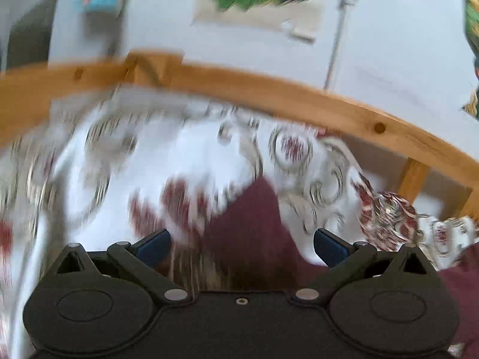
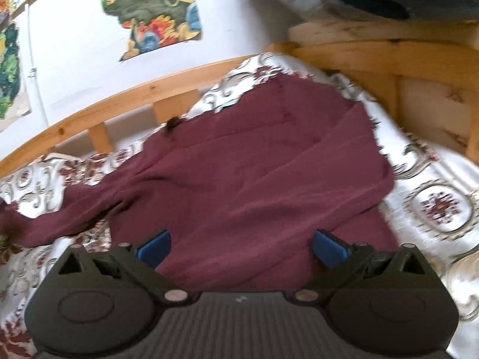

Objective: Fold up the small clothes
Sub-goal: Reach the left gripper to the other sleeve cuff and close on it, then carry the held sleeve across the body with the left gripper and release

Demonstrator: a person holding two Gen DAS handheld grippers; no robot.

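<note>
A dark maroon garment [image 2: 254, 173] lies spread on a white bedspread with red and grey floral print [image 2: 434, 203]. One sleeve [image 2: 51, 224] trails to the left. My right gripper [image 2: 241, 246] is open, low over the garment's near edge, its blue pads [image 2: 155, 246] wide apart. In the blurred left wrist view my left gripper [image 1: 241, 243] is open over a pointed part of the maroon garment [image 1: 254, 224], with nothing between its blue pads [image 1: 329, 246].
A wooden bed rail [image 1: 269, 92] curves along the far side of the bed, and it also shows in the right wrist view [image 2: 119, 101]. A wooden headboard [image 2: 389, 56] stands at the right. The white wall [image 2: 74, 68] carries colourful posters [image 2: 149, 9].
</note>
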